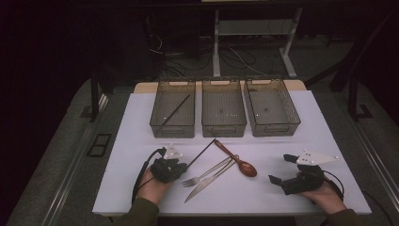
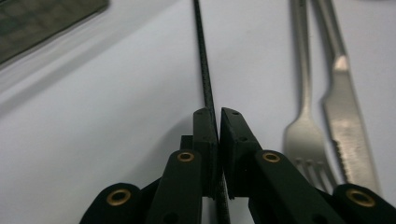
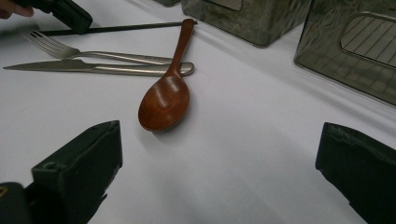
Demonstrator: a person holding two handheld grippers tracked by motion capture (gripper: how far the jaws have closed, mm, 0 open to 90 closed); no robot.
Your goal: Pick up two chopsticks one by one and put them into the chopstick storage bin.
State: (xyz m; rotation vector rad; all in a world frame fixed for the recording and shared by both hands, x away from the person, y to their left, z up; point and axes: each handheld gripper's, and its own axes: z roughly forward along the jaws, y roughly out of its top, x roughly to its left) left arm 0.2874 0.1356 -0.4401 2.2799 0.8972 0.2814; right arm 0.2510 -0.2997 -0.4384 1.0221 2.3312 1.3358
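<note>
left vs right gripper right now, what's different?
The left gripper has its jaws shut on the black chopstick; the right gripper stands wide open with nothing between its jaws. The left gripper sits beside the fork; the right gripper faces the wooden spoon from a gap. Both stay low over the white table.

Three bins (image 1: 224,114) side by side at the back of the bench (image 1: 141,188), one chopstick (image 1: 174,112) inside the left bin. Nearer the front, another chopstick (image 1: 201,153) leftmost, then fork (image 1: 204,175) and knife (image 1: 207,181) just beside each other, spoon (image 1: 239,161) to their right.
</note>
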